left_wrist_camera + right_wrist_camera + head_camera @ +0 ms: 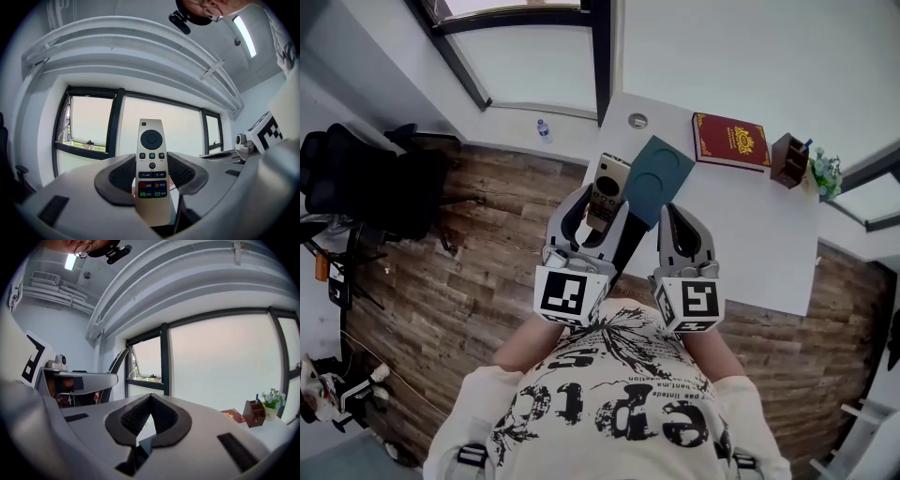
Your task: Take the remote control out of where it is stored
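A gold remote control (607,189) (152,168) with black buttons stands upright between the jaws of my left gripper (589,217) (151,180), which is shut on its lower half. It is held in the air above the near left corner of the white table (750,244). My right gripper (682,234) (149,422) hovers beside it over the table, jaws shut with nothing between them. A dark teal flat case (656,178) lies on the table just beyond both grippers.
A red book (731,141) (233,415), a brown pen holder (789,159) (254,413) and a small flower pot (825,173) (272,401) sit at the table's far right. A black chair (356,178) stands on the wooden floor at left. Windows lie ahead.
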`<state>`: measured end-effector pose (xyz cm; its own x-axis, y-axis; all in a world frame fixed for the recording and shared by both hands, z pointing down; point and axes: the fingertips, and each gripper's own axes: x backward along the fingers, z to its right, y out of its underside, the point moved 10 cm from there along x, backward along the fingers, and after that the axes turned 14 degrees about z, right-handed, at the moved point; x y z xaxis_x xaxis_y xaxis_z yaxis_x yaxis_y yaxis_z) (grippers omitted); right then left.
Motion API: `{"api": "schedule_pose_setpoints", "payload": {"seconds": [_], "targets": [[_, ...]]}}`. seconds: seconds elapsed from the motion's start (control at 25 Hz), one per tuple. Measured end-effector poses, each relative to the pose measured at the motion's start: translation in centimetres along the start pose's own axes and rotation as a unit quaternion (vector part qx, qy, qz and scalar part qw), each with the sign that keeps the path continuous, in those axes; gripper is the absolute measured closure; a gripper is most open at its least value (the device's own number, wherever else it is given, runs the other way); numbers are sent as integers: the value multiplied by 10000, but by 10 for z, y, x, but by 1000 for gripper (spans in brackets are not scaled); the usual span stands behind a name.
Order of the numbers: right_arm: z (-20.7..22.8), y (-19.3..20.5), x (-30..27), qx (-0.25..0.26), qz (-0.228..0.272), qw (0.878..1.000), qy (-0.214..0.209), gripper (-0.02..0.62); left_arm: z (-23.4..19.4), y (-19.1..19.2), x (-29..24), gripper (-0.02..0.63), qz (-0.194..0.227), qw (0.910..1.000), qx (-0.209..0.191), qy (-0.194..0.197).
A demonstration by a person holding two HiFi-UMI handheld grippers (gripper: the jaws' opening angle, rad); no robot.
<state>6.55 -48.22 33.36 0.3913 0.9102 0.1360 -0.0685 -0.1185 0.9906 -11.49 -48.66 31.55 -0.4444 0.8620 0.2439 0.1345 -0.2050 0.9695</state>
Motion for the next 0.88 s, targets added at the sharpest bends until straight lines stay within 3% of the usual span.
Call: {"api": "schedule_pose_setpoints", "payload": {"seconds": [0.24, 0.88], "targets": [[2, 5, -1, 25, -78, 10000, -55, 592, 2, 10, -2, 388, -236, 9997, 50, 17], [2, 10, 1, -35, -137, 9999, -98, 592, 7, 13, -5, 388, -339, 9994, 17, 18]]}}
